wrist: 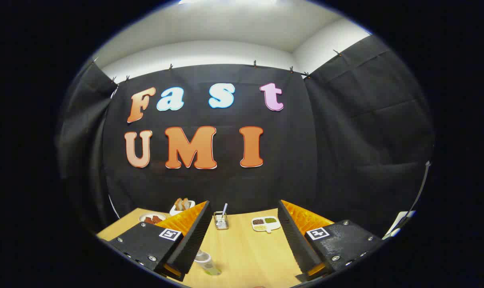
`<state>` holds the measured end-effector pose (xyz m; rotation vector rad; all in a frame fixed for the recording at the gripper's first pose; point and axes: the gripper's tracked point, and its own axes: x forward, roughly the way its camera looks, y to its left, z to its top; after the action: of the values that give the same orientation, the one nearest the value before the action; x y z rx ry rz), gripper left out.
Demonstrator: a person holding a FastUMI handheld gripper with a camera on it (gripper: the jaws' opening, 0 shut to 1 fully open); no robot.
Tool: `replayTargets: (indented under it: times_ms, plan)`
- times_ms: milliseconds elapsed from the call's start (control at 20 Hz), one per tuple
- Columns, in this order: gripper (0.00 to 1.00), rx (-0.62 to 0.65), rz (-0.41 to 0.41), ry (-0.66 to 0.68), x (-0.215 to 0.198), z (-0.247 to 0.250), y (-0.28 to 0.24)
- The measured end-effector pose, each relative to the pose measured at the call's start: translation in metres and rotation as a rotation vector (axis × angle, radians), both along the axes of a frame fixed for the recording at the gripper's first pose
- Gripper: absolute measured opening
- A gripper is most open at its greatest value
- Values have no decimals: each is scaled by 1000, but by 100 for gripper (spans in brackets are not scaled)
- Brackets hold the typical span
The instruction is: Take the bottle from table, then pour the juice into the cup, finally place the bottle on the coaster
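The jaws are wide apart over the worktop (246, 256), and the bottle (207, 264) waits low down by the left finger.

In the gripper view, the gripper (242, 236) holds nothing, with bare wood between its two fingers. The bottle is at about 7 o'clock from the middle of that gap, just beside the inner edge of the left finger, and only its top part shows. It looks like clear plastic with a pale cap, so I think it will be light, smooth and a bit slippery, and it may squash if squeezed hard. The best place to hold it seems to be around its middle, below the cap. Farther off, at 12 o'clock, stands a small wire holder (221, 221) with a straw, and a little sectioned dish (266, 224) lies at 1 o'clock. Two small plates of food (152, 219) sit at 10 o'clock, beyond the left finger.
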<state>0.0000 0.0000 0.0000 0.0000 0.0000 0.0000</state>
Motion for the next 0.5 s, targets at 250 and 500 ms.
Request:
replayTargets:
  times_ms: [250,500]
  plan:
    - [98,-58,-23,-7,-6,3,21]
    - [98,-86,26,-19,5,17,40]
